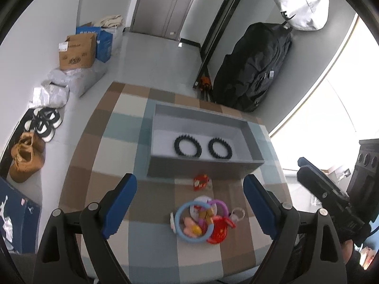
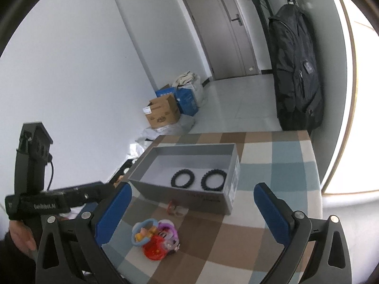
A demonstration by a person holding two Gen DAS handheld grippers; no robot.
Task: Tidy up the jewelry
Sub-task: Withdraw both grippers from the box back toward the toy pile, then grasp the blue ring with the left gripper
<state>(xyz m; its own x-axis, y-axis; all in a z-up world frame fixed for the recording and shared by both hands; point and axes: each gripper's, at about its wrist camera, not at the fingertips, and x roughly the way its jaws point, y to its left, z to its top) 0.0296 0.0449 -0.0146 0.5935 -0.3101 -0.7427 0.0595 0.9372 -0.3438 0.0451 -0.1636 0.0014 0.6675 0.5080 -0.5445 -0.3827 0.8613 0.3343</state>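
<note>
A grey open box (image 1: 203, 165) (image 2: 184, 196) stands on the checked tablecloth. Two black bead bracelets lie side by side in it, one left (image 1: 187, 146) (image 2: 182, 178) and one right (image 1: 220, 148) (image 2: 213, 180). In front of the box lies a heap of colourful trinkets (image 1: 203, 222) (image 2: 155, 237) with a light blue ring, a purple ring and a red charm. A small red trinket (image 1: 201, 182) (image 2: 174, 207) lies between heap and box. My left gripper (image 1: 189, 210) is open above the heap. My right gripper (image 2: 191, 213) is open above the table, right of the heap.
The other hand-held gripper shows at the right edge of the left view (image 1: 331, 196) and at the left of the right view (image 2: 47, 201). Cardboard boxes (image 1: 77, 52), shoes (image 1: 45, 123) and a black bag (image 1: 255, 66) stand on the floor around the table.
</note>
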